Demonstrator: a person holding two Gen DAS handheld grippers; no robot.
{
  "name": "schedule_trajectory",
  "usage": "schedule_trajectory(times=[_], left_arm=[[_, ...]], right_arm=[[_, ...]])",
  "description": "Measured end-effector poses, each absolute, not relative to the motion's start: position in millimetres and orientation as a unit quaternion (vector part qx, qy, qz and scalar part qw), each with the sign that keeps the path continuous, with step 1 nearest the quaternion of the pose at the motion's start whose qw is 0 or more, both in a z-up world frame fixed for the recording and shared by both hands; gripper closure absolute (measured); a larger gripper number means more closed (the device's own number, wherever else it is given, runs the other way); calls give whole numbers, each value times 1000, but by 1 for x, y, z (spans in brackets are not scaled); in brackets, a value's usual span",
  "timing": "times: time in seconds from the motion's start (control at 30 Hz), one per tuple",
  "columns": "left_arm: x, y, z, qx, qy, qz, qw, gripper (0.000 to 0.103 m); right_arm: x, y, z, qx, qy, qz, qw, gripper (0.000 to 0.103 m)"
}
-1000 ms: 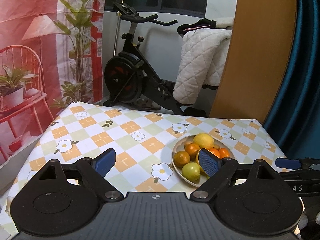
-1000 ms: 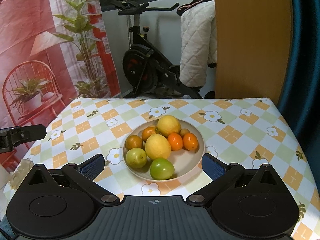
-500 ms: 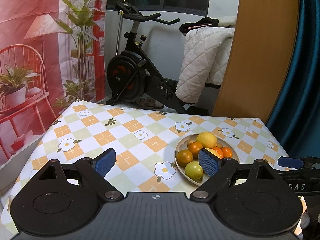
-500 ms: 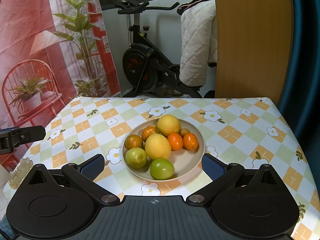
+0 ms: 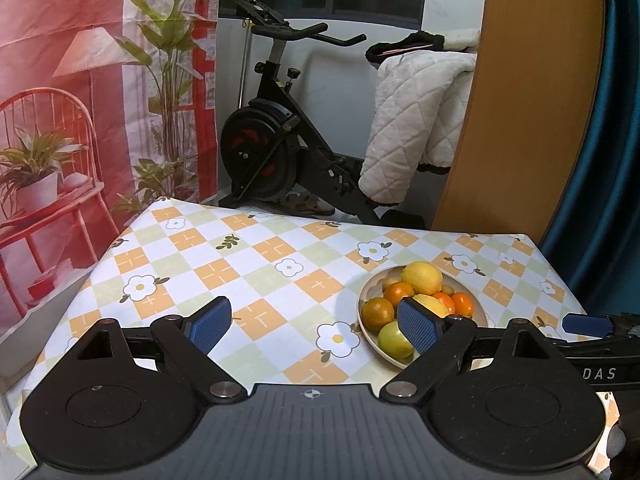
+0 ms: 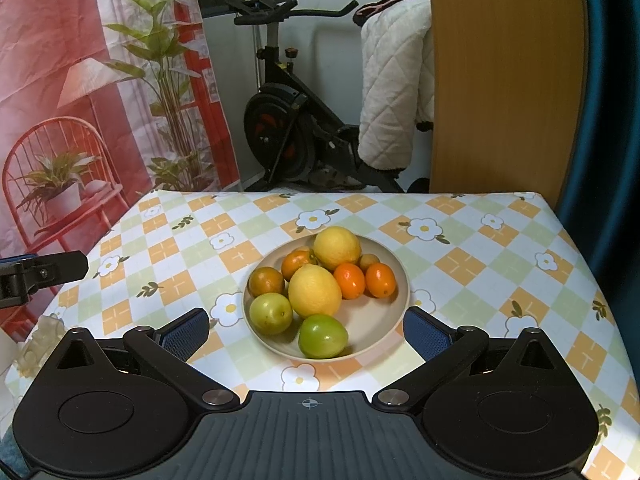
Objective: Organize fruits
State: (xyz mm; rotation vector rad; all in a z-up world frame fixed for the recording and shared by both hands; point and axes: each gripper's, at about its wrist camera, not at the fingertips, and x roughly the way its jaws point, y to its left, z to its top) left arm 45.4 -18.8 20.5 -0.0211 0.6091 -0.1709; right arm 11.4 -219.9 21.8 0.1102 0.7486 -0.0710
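Both my claws are spread wide and hold nothing; the plate (image 6: 394, 268) of fruit sits just ahead of my right gripper (image 6: 306, 330). From my left gripper (image 5: 316, 326) it lies ahead to the right. I think I should lower the right one slowly over the green fruit (image 6: 322, 336), nearest to it, and pinch gently so nothing rolls.

Two claw-mounted fisheyes, angled down over the table (image 6: 480, 240), sharing the fruit plate (image 6: 394, 270).
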Motion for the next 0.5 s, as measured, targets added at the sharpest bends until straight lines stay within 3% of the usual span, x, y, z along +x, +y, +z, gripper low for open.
schedule_trajectory(times=[0.5], left_arm=[[46, -18, 22, -3, 296, -77, 952, 10]], right_arm=[[14, -224, 15, 54, 369, -37, 927, 1]])
